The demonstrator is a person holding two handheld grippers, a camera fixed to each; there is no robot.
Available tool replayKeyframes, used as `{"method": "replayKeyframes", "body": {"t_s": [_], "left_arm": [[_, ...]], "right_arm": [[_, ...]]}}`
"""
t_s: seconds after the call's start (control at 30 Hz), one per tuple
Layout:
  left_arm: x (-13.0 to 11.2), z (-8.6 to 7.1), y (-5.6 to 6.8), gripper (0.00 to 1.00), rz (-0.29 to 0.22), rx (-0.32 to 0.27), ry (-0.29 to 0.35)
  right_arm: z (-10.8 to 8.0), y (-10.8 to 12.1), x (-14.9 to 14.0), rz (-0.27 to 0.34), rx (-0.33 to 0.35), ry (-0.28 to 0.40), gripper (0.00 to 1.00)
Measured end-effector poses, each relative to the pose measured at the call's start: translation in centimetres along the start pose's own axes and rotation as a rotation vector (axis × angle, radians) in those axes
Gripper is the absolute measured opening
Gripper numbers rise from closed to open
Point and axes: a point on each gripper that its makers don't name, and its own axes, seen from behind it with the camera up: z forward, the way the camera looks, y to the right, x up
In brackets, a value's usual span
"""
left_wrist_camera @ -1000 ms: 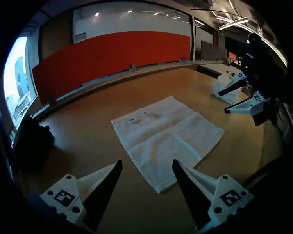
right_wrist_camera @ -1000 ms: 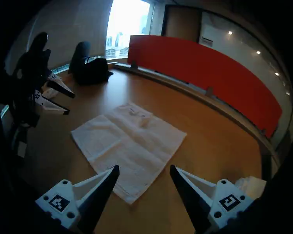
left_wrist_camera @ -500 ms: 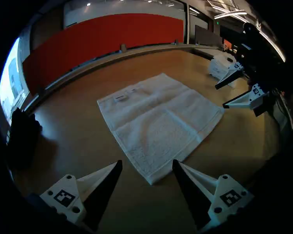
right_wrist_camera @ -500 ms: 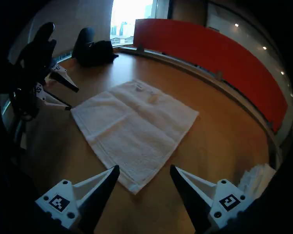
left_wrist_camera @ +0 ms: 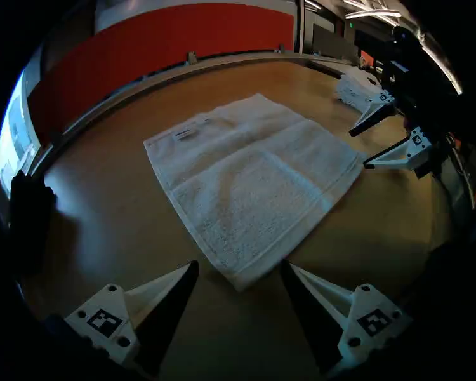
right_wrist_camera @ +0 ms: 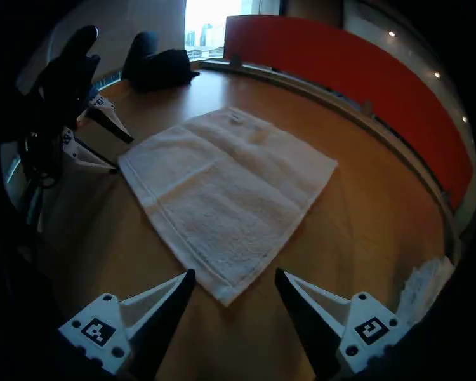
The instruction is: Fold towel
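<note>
At the far left of the left gripper view, a dark bag [left_wrist_camera: 25, 209] is seen on a wooden table [left_wrist_camera: 105, 209], with a red partition [left_wrist_camera: 162, 44] running behind it.

At the bottom of that view, the left gripper [left_wrist_camera: 238, 265] is shown with its 2 fingers spread wide and nothing held between them. A white towel [left_wrist_camera: 257, 171] is laid flat and unfolded in the middle of the table, set cornerwise to the camera, and its nearest corner is now framed in the gap between the fingertips. Whether the fingers touch the cloth or the table cannot be told.

To the right, just beside the towel's right-hand corner, the right gripper [left_wrist_camera: 358, 150] is seen, carried by a dark-sleeved arm. Its fingers are likewise spread apart and empty. In the right gripper view, another corner of the towel is framed between its own fingertips. Farther right, a pile of white cloths [left_wrist_camera: 355, 89] is left near the table's edge.

Over the last second, both grippers have been brought lower and closer, so the towel appears larger and a corner has come between each pair of fingers. The towel itself has not been moved or lifted. It is judged that 2 corners are being lined up for pinching, and that the fold has not yet been started.
</note>
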Motion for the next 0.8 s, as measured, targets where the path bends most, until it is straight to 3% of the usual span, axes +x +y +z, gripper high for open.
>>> {"method": "replayKeyframes", "body": {"t_s": [0.33, 0.8], "left_arm": [[-0.1, 0.4, 0.4, 0.89, -0.009, -0.023, -0.024], [-0.1, 0.4, 0.7, 0.74, -0.007, -0.026, -0.028]], "right_arm": [[0.5, -0.6, -0.6, 0.007, 0.036, -0.022, 0.84], [0.5, -1.2, -0.7, 0.015, 0.069, -0.027, 0.55]]}}
